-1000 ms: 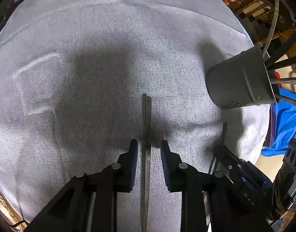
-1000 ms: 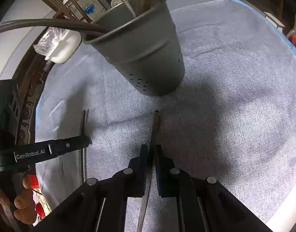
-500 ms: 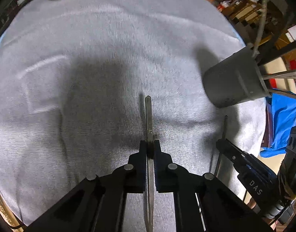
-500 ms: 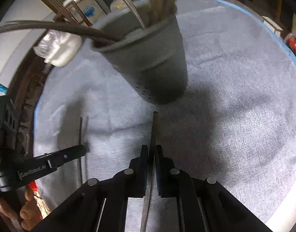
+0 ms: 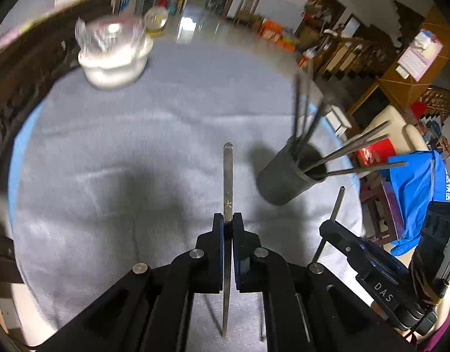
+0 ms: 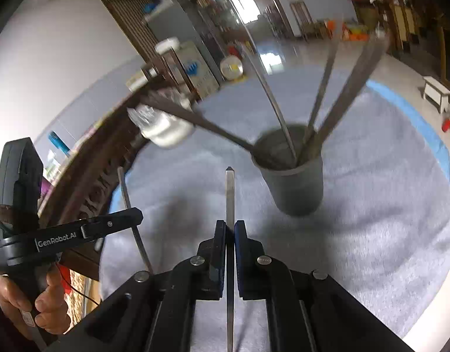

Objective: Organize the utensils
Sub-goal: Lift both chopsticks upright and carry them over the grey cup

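1. Left gripper (image 5: 228, 218) is clamped tight on a flat metal utensil (image 5: 227, 173), which runs straight ahead along the gripper, tip forward.
2. Right gripper (image 6: 230, 225) is pinched just as tight on a second utensil (image 6: 230, 193), also pointing straight out.
3. The target looks like the grey cup (image 6: 295, 187) on the cloth-covered bench (image 6: 386, 220), already bristling with utensil handles leaning outward.
4. From the right gripper the cup sits just ahead and to the right, near the tip; from the left gripper the cup (image 5: 286, 179) lies further off to the right.
5. Judgement: the right hand is nearer and should go first, tilting its utensil towards upright to slip past those handles.
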### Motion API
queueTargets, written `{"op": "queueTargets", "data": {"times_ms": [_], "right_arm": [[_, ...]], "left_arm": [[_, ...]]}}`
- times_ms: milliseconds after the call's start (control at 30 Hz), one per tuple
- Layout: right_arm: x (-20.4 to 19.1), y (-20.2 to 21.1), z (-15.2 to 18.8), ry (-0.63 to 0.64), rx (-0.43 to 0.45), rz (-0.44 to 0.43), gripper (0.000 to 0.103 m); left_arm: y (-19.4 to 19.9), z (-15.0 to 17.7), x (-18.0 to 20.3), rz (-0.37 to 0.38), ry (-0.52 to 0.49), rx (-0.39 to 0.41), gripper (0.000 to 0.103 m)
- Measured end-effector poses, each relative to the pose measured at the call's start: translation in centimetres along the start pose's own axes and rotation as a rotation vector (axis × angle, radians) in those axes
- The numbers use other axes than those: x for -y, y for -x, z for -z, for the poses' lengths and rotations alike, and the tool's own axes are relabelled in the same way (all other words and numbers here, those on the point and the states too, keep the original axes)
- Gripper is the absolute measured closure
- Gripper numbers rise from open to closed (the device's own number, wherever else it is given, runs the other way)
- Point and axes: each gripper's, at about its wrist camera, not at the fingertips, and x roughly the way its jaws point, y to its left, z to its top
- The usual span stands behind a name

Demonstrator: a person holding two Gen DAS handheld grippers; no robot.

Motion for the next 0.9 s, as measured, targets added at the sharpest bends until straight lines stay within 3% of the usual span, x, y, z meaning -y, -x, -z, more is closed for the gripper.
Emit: {"op": "queueTargets", "data": {"times_ms": [233,433,900], "right_arm": [[-0.6,4.0,-2.1,0.020,0.166,-0.009,0.096],[-1.4,7.4,-4.7,0.039,0.308,0.022,0.096],[-3.7,10.5,-10.0,0.095,0.543,0.198,0.096]], "left_arm": [[5.1,-1.4,3.1,0.018,-0.060,0.148,0.097],[7.1,-3.3,5.0,0.025,-0.098,0.233,0.097],[9.3,-7.2,9.0,0.068,-0.147,0.366,0.097]]}}
